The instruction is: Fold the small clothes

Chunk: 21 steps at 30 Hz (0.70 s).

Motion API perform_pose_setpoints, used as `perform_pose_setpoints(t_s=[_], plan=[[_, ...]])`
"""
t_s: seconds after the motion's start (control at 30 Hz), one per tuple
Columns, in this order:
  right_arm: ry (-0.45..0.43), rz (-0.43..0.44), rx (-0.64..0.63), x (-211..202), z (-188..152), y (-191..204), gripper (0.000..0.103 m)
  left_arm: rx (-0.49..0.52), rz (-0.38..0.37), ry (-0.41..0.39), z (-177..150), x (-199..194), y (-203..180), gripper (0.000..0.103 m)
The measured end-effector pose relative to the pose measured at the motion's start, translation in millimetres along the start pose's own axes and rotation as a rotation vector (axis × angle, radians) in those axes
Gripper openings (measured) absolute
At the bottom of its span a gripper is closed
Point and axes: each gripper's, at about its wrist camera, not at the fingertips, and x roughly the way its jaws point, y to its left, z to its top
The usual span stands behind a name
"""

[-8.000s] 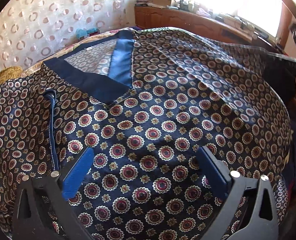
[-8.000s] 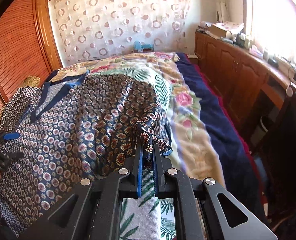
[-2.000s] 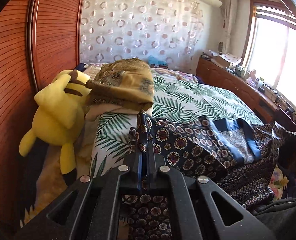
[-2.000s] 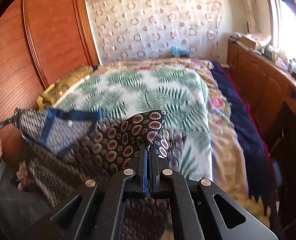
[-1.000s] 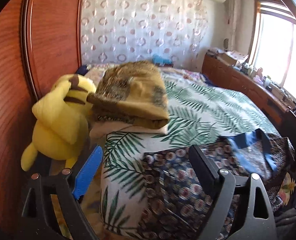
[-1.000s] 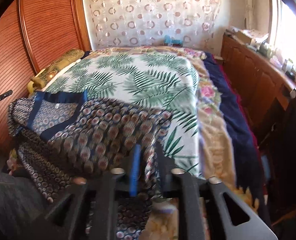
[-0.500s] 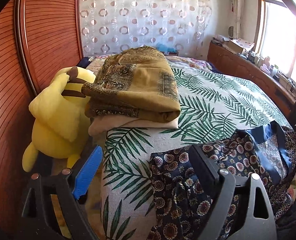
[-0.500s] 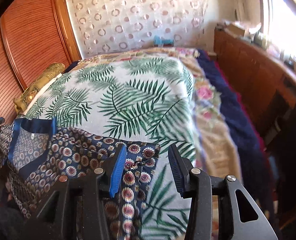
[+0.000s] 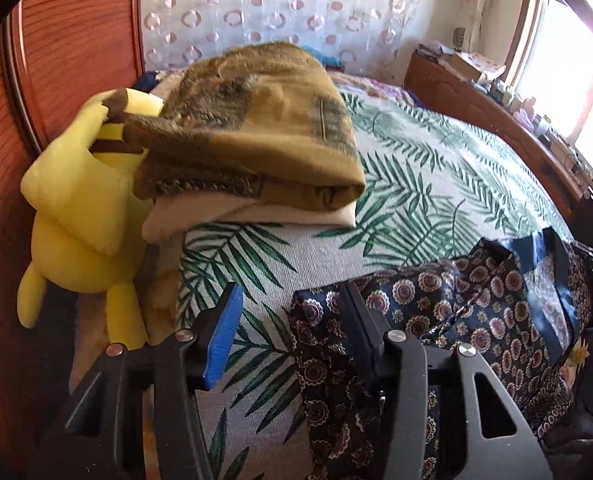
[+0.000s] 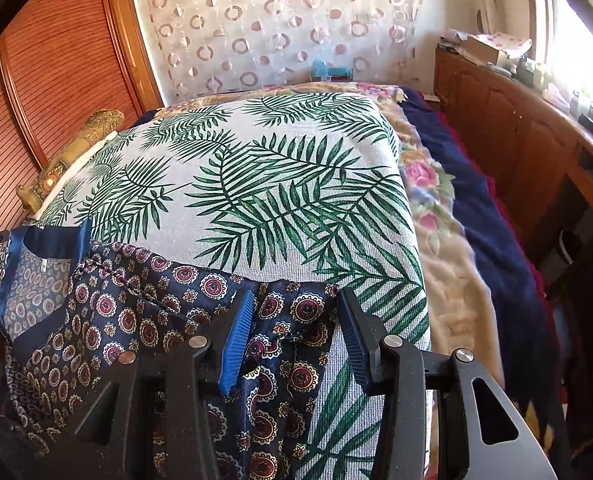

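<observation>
A navy garment with red and gold medallions and a blue neck trim (image 9: 476, 300) lies along the near edge of the palm-leaf bedspread (image 9: 416, 184). My left gripper (image 9: 290, 292) hovers over its left corner. Its jaws are closing, with the cloth's edge between them beside the right finger, and the pads do not press on it. In the right wrist view the same garment (image 10: 136, 312) spreads to the left. My right gripper (image 10: 295, 294) stands open over the garment's right corner on the bedspread (image 10: 256, 168), with cloth between the fingers but not pinched.
A yellow plush toy (image 9: 76, 200) leans on the wooden wardrobe (image 9: 56, 40), next to a folded brown blanket stack (image 9: 256, 132). A floral blanket (image 10: 428, 208) and a navy blanket (image 10: 488, 220) hang off the bed's right side. A wooden cabinet (image 10: 516, 128) runs under the window.
The left jaws have narrowed from wide open and dropped toward the garment's left corner. The right gripper has come down closer over the right corner and stays open.
</observation>
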Motion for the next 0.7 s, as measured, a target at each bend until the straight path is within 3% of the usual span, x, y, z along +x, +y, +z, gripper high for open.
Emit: perform_pose_setpoints(t_s=[0.23, 0.3, 0.37, 0.43, 0.53, 0.6, 0.7], plan=[[-0.001, 0.009, 0.007, -2.6, -3.3, -3.0, 0.046, 0.011, 0.002, 0.023, -8.8, 6.8, -4.6, 0.051], [0.009, 0.005, -0.005, -2.1, -1.8, -2.0, 0.045, 0.001, -0.011, 0.020, -8.8, 6.0, -4.3, 0.043], [0.023, 0.003, -0.016, -1.1, 0.7, -0.7, 0.045, 0.010, -0.038, 0.032, -8.0, 6.6, -6.5, 0.026], [0.041, 0.001, -0.030, -0.3, 3.5, 0.2, 0.040, 0.030, -0.052, 0.044, -7.4, 7.0, -10.8, 0.015], [0.064, 0.024, -0.042, 0.3, 7.1, 1.6, 0.021, 0.040, -0.066, 0.044, -5.9, 5.4, -13.5, 0.004], [0.070, 0.051, -0.039, -0.2, 7.5, 2.1, 0.012, 0.037, -0.034, 0.015, -3.6, -3.5, -15.0, 0.003], [0.031, 0.041, -0.029, -10.5, 5.2, 4.6, 0.009, 0.054, -0.047, -0.049, -2.2, -30.6, -23.0, 0.003]])
